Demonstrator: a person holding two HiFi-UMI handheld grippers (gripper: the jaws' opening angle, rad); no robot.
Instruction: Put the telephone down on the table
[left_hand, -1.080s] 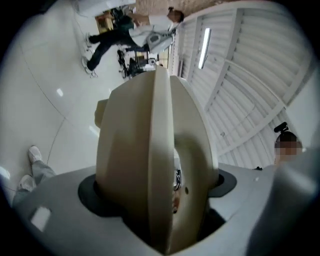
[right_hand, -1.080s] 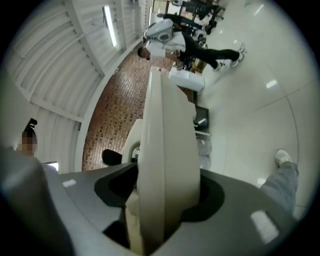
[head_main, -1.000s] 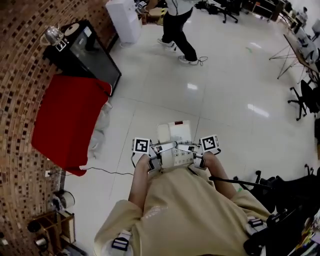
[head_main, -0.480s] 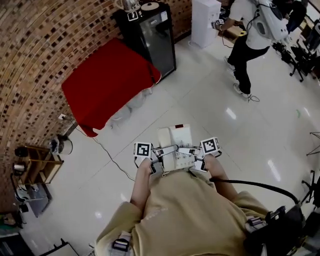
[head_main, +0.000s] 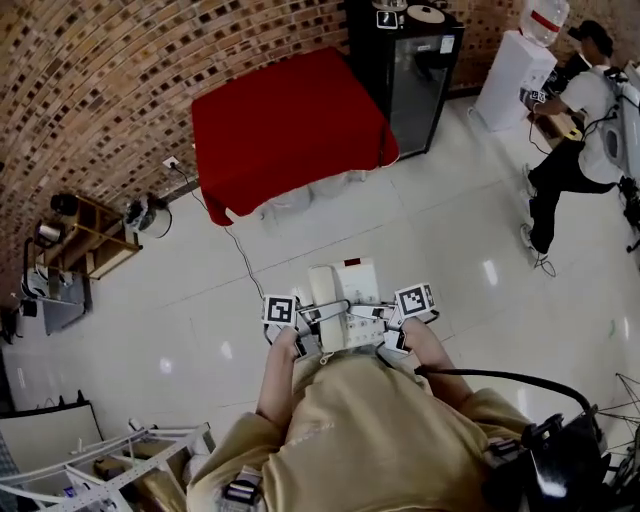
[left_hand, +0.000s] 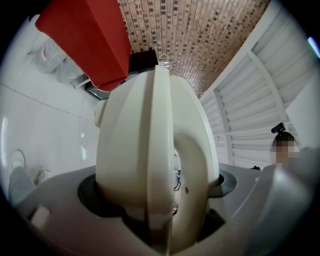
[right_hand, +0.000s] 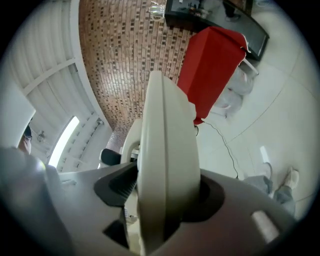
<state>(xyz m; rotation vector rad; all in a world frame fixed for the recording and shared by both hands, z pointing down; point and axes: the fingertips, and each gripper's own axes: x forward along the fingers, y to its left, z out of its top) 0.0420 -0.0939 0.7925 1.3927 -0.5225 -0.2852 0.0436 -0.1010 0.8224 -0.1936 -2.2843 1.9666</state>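
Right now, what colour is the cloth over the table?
The cloth is red; head view.

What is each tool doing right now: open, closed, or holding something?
Left tool: closed on the phone.
Right tool: closed on the phone too.

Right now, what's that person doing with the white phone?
A person is holding a cream telephone out in front of their body with two hand-held grippers. The left gripper is clamped on the phone's left side and the right gripper on its right side. The telephone is up in the air over the shiny floor, not set down yet. The table, covered in red, stands further ahead by the brick wall.
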